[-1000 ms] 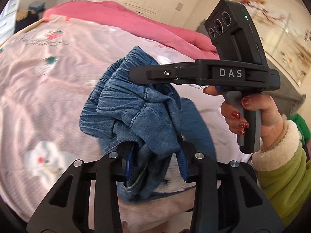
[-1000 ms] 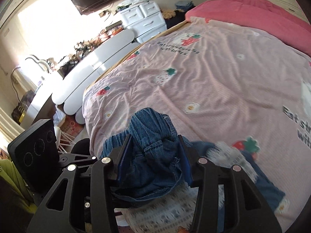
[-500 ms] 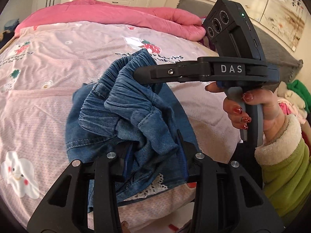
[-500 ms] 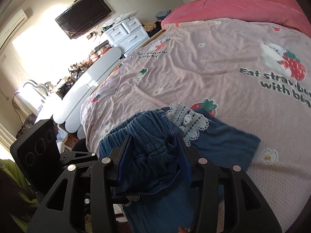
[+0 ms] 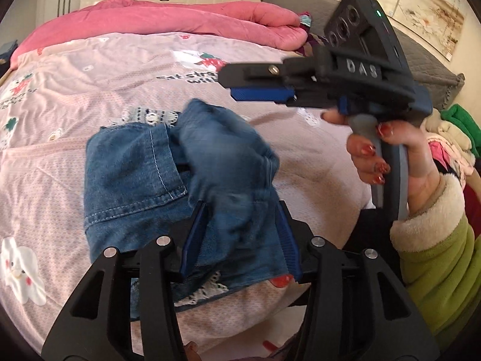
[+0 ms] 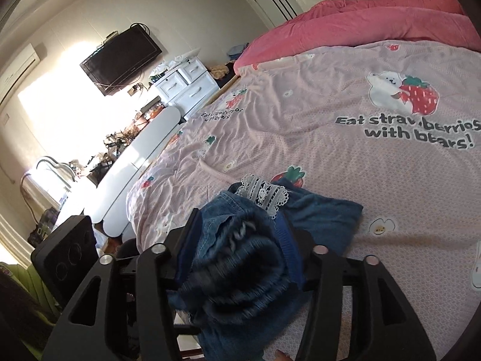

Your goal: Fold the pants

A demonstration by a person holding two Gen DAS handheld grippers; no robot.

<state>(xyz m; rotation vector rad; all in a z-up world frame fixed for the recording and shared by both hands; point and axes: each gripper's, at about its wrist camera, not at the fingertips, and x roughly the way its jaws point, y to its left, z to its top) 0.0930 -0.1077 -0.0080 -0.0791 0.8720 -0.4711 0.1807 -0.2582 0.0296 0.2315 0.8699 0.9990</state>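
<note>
Pink bedding point(image 6: 345, 156) printed with strawberries and bears covers the bed, and wide smooth fabric stays free across the middle and upper right of both views. A thick, rumpled pink quilt point(image 5: 168, 19) lies along the far side. Blue denim pants point(image 5: 144, 180) sit low in the centre of each view, near the bed's close edge, partly folded, with a white lace trim point(image 6: 264, 194) showing.

The left gripper point(image 5: 240, 234) has its jaws opening, blurred denim between them, the blue pads no longer pinching. The right gripper point(image 6: 237, 246) also has its jaws opening, with the gathered elastic waistband bunched loosely between them. In the left wrist view the right hand point(image 5: 387, 156), in a green fleece-cuffed sleeve, holds that tool at upper right, above the pants.

At left in the right wrist view stand a white drawer chest point(image 6: 186, 87), a wall television point(image 6: 120, 57) and a cluttered worktop point(image 6: 120, 144).
</note>
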